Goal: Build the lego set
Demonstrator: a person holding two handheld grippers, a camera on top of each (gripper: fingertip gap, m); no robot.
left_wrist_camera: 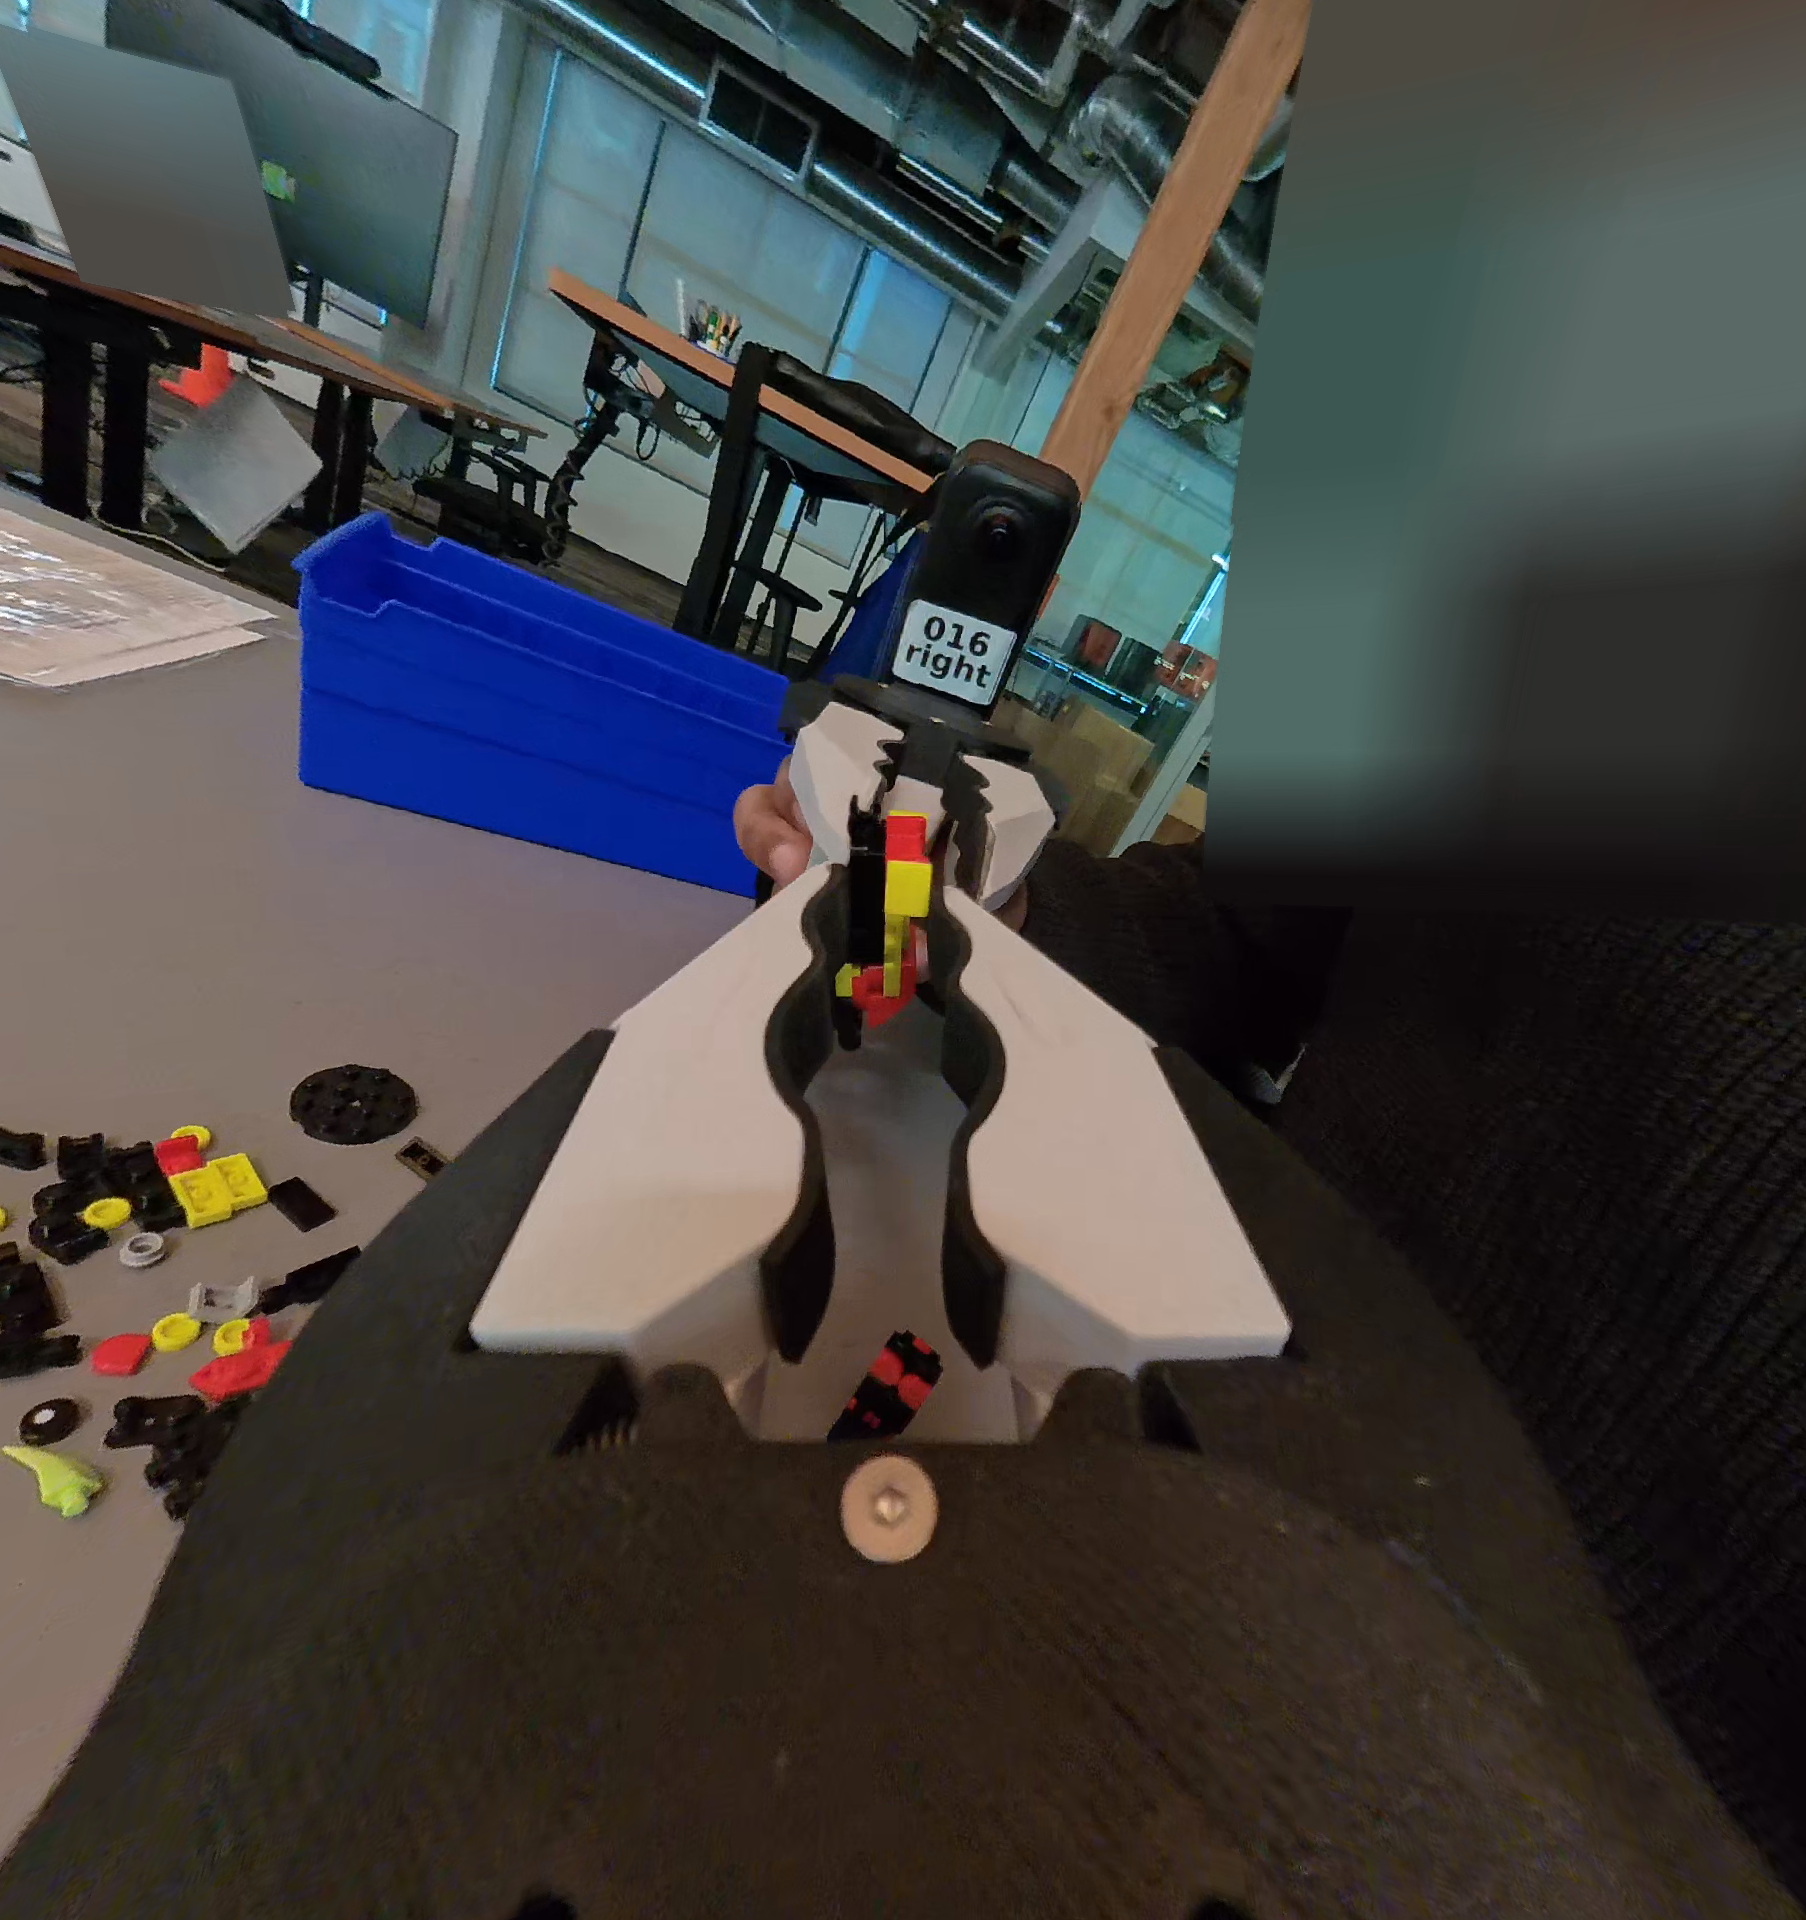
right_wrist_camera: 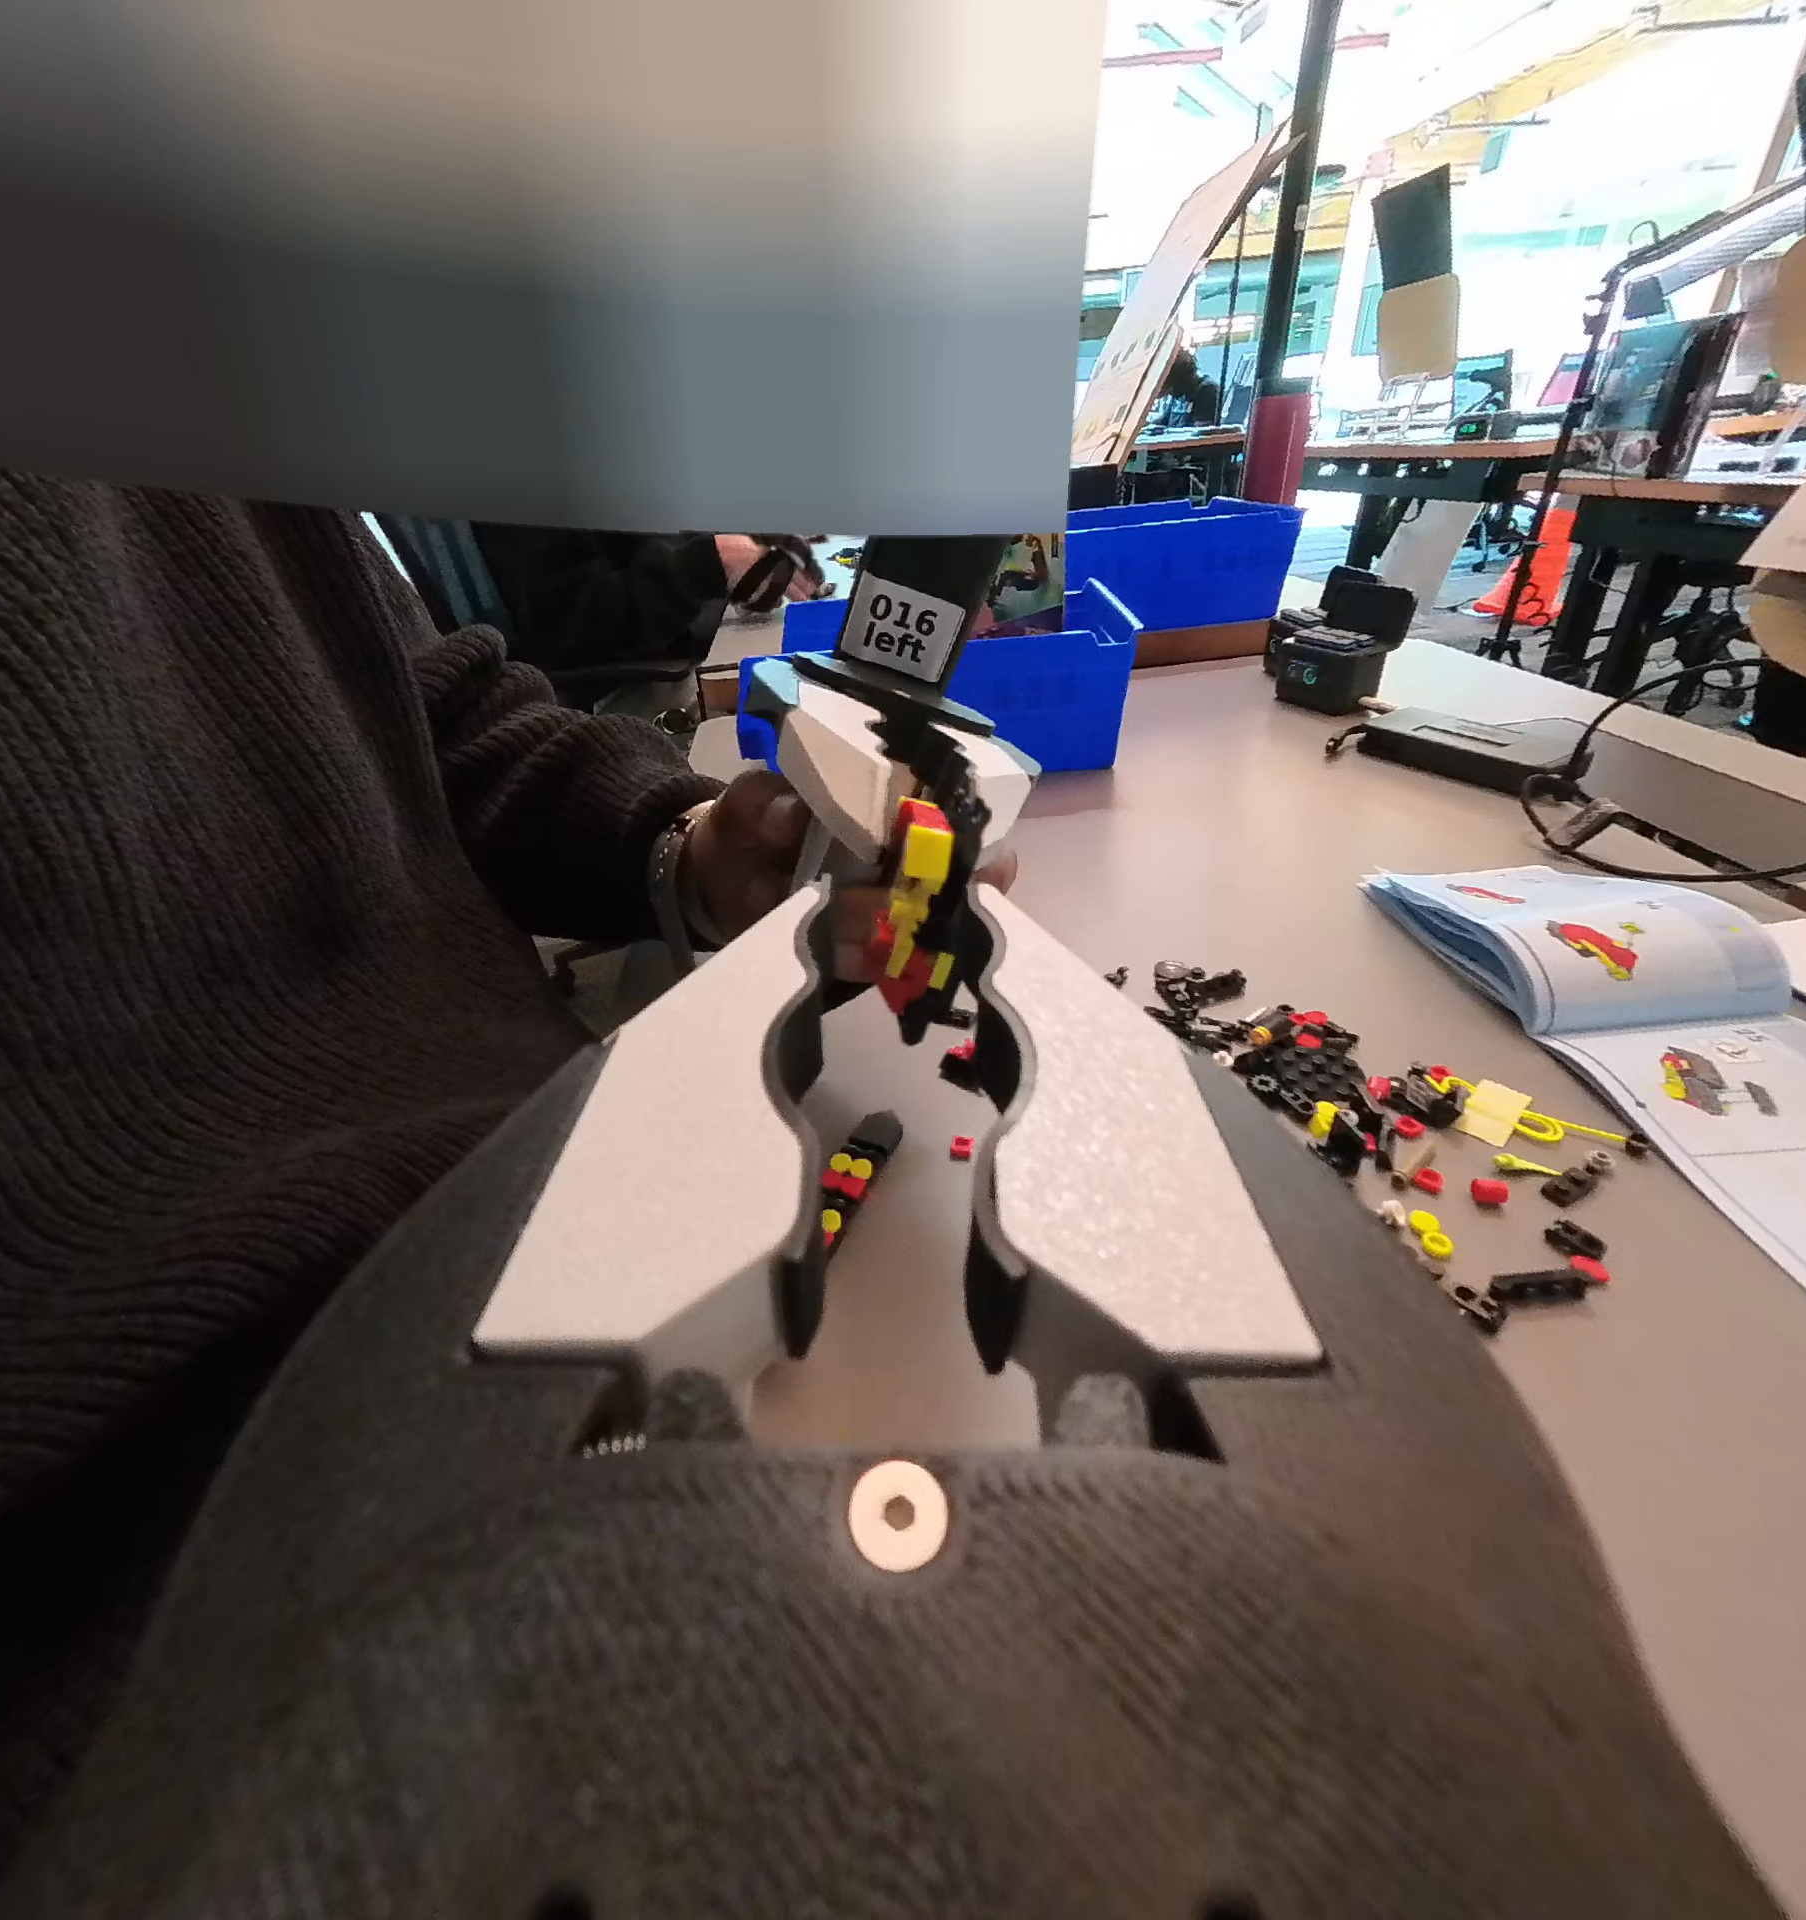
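A small black, yellow and red lego assembly (left_wrist_camera: pixel 894 914) is held in the air between my two grippers, which face each other tip to tip. My left gripper (left_wrist_camera: pixel 886 902) is shut on its near end. My right gripper (left_wrist_camera: pixel 920 810) grips the far end from the opposite side. In the right wrist view the same assembly (right_wrist_camera: pixel 914 914) sits between my right gripper (right_wrist_camera: pixel 894 920) and my left gripper (right_wrist_camera: pixel 909 790). A black strip with red and yellow studs (right_wrist_camera: pixel 852 1174) lies on the table below, and also shows in the left wrist view (left_wrist_camera: pixel 888 1382).
Loose black, yellow and red pieces (left_wrist_camera: pixel 151 1247) are scattered on the grey table (left_wrist_camera: pixel 255 935), with a round black plate (left_wrist_camera: pixel 353 1103). More pieces (right_wrist_camera: pixel 1398 1122) lie beside an open instruction booklet (right_wrist_camera: pixel 1605 966). Blue bins (left_wrist_camera: pixel 525 675) stand behind. A person's dark sweater (right_wrist_camera: pixel 203 935) is close. The tips of both grippers are at nearly the same place.
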